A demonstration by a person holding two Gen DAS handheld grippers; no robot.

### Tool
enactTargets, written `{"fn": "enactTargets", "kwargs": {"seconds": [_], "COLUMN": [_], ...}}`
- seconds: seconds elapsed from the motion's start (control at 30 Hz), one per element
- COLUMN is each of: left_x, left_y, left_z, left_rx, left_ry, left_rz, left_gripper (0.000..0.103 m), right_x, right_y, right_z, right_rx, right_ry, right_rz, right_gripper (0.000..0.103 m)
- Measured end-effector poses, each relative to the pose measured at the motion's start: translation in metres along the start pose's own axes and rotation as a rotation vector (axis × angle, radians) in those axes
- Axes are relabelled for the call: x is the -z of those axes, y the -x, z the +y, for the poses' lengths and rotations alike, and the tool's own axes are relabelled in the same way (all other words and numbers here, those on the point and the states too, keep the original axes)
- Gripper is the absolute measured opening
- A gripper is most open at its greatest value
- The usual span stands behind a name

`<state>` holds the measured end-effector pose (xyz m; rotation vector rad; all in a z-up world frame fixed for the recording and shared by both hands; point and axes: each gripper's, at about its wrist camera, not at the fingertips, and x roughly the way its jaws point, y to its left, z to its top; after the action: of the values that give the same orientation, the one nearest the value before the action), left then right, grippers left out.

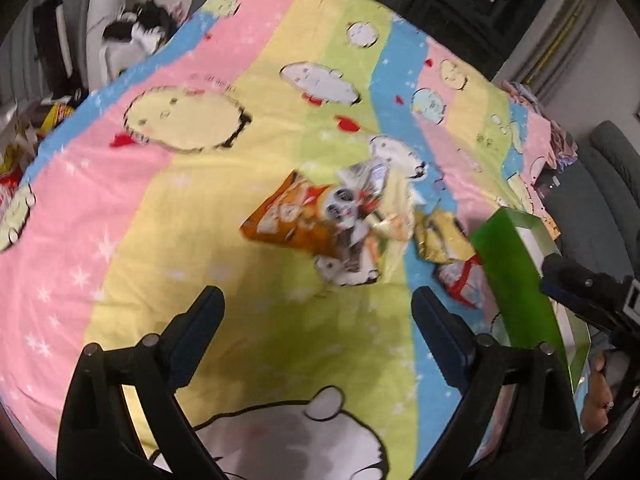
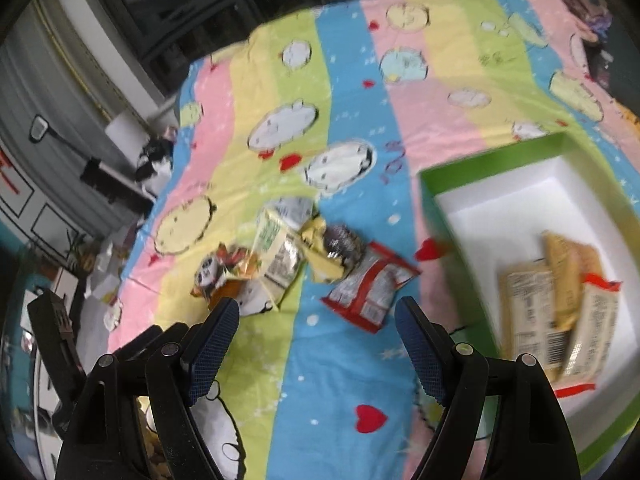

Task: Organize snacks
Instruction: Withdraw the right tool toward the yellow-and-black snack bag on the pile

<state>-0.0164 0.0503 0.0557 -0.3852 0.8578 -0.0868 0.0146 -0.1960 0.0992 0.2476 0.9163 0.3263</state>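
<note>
Several snack packets lie heaped on a striped cartoon bedsheet: an orange panda bag, yellow packets and a red packet. A green box with a white inside sits at the right, with beige snack bars lying in it. My left gripper is open above the sheet, short of the heap, nothing between its fingers. Near the red packet my right gripper is open too and holds nothing. The green box's wall shows in the left wrist view with the other gripper's body beside it.
Dark cabinets and a grey wall stand behind the bed. Clutter and a yellow bag lie on the floor at the left. A black-and-white shape sits by the bed's far left corner. Crumpled cloth lies at the far right.
</note>
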Motion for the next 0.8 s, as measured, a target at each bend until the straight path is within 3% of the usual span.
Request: {"fn": "enactTargets", "kwargs": {"seconds": [0.17,0.27,0.43,0.53,0.7,0.8], "left_x": [-0.001,0.000,0.000,-0.001,-0.002,-0.003], "left_y": [0.001,-0.002,-0.006,-0.007,-0.009,-0.009], "left_z": [0.001,0.002,0.000,0.002,0.003,0.005], "left_rx": [-0.014,0.003,-0.005,0.008,0.005,0.002], "left_ry": [-0.005,0.009,0.002,0.007,0.005,0.012], "left_rz": [-0.015,0.002,0.013,0.022,0.027,0.026], "left_gripper": [0.095,0.095,0.095,0.095,0.095,0.095], "right_x": [-0.007,-0.019,-0.041,-0.046,-0.040,-0.036], "right_y": [-0.026,-0.042,-0.077,-0.098,-0.106,-0.095], "right_z": [0.007,0.014,0.018,0.016,0.008,0.007], "right_rx": [0.069,0.109,0.143,0.180,0.168,0.141], "right_ry": [-0.002,0.034,0.049,0.050,0.029,0.015], "right_rz": [0.036,0.045,0.093,0.128,0.107,0.084], "right_gripper": [0.080,0.071,0.068,0.059,0.040,0.039]}}
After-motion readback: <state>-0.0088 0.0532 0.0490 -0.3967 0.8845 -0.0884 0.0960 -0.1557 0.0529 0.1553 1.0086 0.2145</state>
